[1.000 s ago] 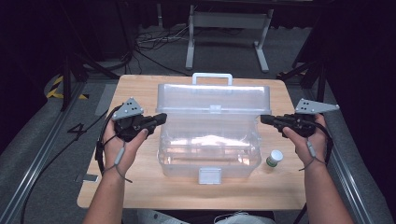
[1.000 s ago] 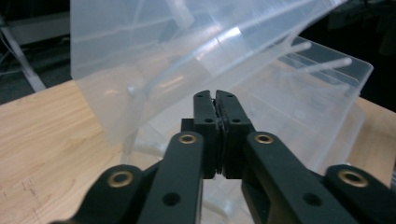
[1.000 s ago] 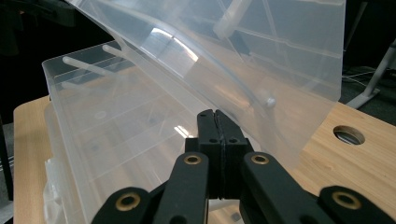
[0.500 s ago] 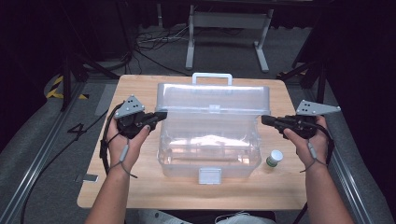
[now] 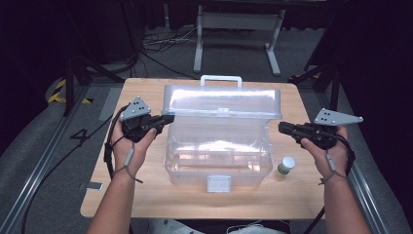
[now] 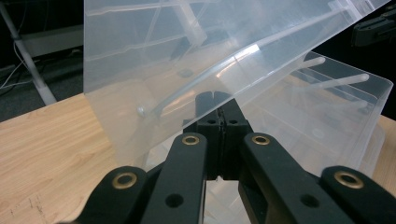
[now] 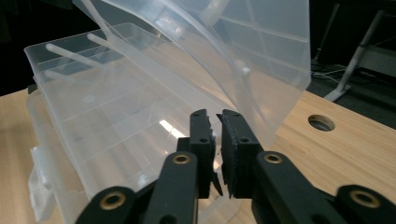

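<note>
A clear plastic storage box (image 5: 219,146) is being flanked by two grippers on the wooden table (image 5: 146,195).

The left gripper (image 5: 168,118) is being held with jaws pressed together, empty, its tips at the box's left end under the raised lid (image 5: 223,101). The right gripper (image 5: 282,126) is being held with jaws nearly together, gripping nothing, its tips just beside the box's right end; a small white-capped bottle (image 5: 287,165) is standing near it.

Clear plastic storage box (image 5: 219,146) mid-table, hinged lid (image 5: 223,101) raised, tilted back.
</note>
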Action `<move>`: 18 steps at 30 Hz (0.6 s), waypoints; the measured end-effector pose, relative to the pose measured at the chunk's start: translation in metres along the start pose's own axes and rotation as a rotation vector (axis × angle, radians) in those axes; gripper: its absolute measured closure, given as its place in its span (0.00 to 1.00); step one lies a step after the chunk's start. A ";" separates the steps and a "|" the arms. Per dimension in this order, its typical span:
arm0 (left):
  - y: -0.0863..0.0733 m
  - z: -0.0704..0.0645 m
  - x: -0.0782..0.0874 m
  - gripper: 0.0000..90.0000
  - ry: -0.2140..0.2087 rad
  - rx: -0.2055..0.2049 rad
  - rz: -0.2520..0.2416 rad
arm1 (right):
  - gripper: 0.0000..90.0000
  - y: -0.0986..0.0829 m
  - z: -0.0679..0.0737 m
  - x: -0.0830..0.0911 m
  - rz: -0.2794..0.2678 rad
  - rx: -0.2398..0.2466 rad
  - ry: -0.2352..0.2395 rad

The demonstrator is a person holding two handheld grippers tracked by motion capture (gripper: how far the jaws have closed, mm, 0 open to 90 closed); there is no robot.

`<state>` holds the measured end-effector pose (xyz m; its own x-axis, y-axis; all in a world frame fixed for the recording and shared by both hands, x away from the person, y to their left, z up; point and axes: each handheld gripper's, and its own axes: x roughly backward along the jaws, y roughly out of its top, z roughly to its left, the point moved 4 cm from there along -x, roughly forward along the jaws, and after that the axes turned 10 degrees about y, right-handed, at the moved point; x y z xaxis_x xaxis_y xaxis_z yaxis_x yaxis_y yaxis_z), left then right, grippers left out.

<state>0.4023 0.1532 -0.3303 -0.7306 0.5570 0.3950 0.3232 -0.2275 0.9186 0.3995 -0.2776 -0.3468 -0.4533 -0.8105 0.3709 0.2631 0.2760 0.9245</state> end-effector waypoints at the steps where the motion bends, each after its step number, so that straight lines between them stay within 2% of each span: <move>1: 0.001 0.001 -0.001 1.00 -0.001 0.000 -0.002 | 0.87 0.000 0.000 0.001 -0.003 0.000 -0.007; 4: 0.001 0.001 -0.001 1.00 -0.007 -0.002 -0.002 | 0.80 -0.002 0.000 0.004 -0.020 0.000 -0.045; 6: 0.002 0.002 -0.002 1.00 -0.010 0.000 -0.003 | 0.71 -0.003 0.000 0.003 -0.034 0.006 -0.077; 7: 0.002 0.002 -0.002 1.00 -0.010 0.000 -0.003 | 0.71 -0.003 0.000 0.003 -0.034 0.006 -0.077; 8: 0.003 0.002 -0.003 1.00 -0.008 -0.001 -0.005 | 0.66 -0.003 0.001 0.001 -0.037 0.008 -0.105; 15: 0.003 0.002 -0.003 1.00 -0.010 0.000 -0.003 | 0.60 0.001 0.003 -0.012 -0.041 0.033 -0.151; 18: 0.002 0.002 -0.003 0.99 -0.012 0.001 -0.003 | 0.60 0.003 0.003 -0.017 -0.050 0.027 -0.147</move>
<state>0.4063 0.1524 -0.3292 -0.7243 0.5672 0.3919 0.3218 -0.2247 0.9198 0.4060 -0.2614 -0.3499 -0.5854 -0.7398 0.3317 0.2150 0.2528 0.9433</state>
